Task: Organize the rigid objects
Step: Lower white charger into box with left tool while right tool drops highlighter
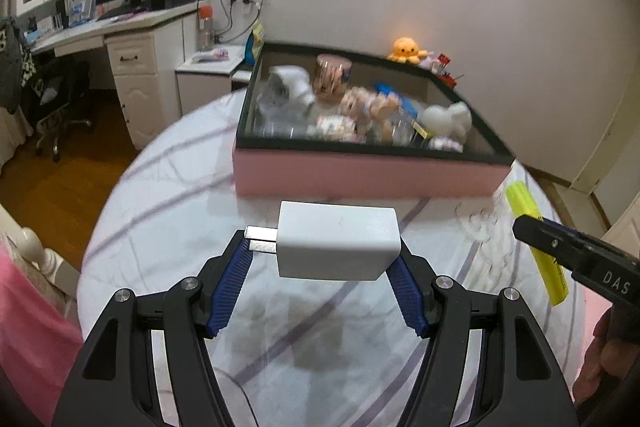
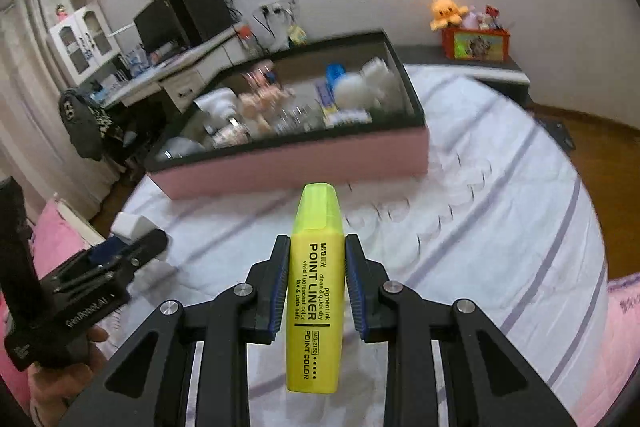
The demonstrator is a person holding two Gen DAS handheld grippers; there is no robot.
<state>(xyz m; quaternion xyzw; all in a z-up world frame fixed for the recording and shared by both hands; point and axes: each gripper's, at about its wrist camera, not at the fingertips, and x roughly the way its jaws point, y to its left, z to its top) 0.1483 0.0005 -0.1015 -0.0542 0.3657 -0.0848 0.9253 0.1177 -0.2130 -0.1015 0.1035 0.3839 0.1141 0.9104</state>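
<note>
My left gripper [image 1: 322, 247] is shut on a white plug adapter [image 1: 338, 245], held crosswise above the bed with its metal prongs against the left pad. My right gripper [image 2: 317, 247] is shut on a yellow highlighter [image 2: 316, 287], which points forward, cap toward a pink box. That pink box with a black rim [image 1: 360, 175] [image 2: 288, 167] sits on the bed ahead and holds plush toys, jars and other small items. In the left wrist view the highlighter [image 1: 532, 231] and right gripper [image 1: 532, 229] appear at the right; in the right wrist view the left gripper [image 2: 148, 241] with the adapter [image 2: 130, 225] appears at the left.
The bed has a white sheet with purple stripes [image 1: 168, 195] and pink bedding at its edges. A white desk [image 1: 120, 27] with a monitor stands at the back left, an office chair beside it. An orange plush [image 2: 446, 11] and a toy box [image 2: 476, 43] sit by the far wall.
</note>
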